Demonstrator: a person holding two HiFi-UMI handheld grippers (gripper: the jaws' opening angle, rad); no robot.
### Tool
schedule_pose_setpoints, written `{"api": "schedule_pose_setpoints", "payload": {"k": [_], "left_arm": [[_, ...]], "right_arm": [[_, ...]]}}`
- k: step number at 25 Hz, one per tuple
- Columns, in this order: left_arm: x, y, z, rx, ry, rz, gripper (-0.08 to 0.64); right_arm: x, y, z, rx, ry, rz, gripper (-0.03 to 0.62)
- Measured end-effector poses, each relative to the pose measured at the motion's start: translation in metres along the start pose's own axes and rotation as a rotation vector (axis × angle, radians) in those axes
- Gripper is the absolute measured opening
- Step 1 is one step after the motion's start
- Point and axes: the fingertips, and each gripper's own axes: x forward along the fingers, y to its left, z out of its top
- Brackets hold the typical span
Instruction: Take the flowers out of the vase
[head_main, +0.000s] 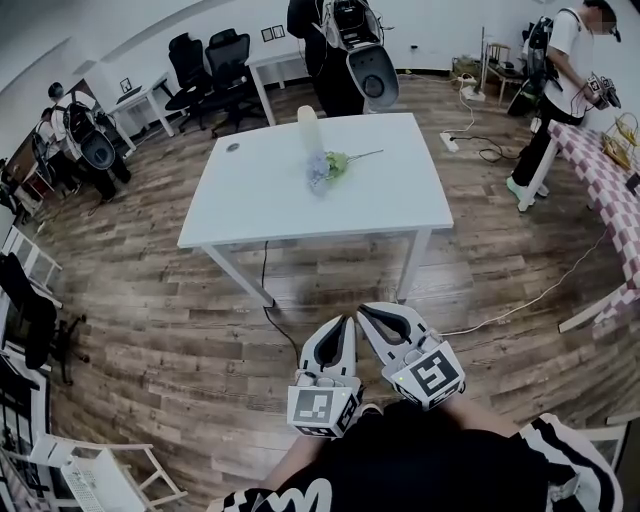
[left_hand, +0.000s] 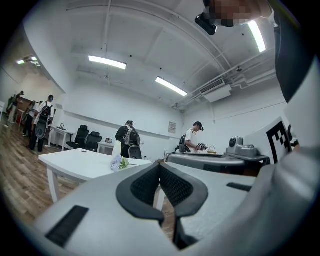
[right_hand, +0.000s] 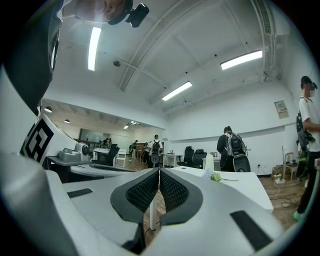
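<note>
Presently: left hand-held gripper and right hand-held gripper, jaws fully closed, empty. White vase stands on counter; flowers lie beside it, blooms too small to identify.

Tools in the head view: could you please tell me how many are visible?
2. The left tool and the right tool sit side by side at the bottom centre, both shut, pointing toward the white table.

The left gripper and the right gripper point level, side by side, jaws together, both empty.
</note>
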Motion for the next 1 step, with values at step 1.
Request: {"api": "schedule_pose_setpoints", "payload": {"k": [1], "left_arm": [[0.0,0.0,0.0005,-0.001,-0.001,0.001,0.005]], "right_arm": [[-0.0003,0.0,0.0001,-0.003,-0.001,0.0,0.021]]}}
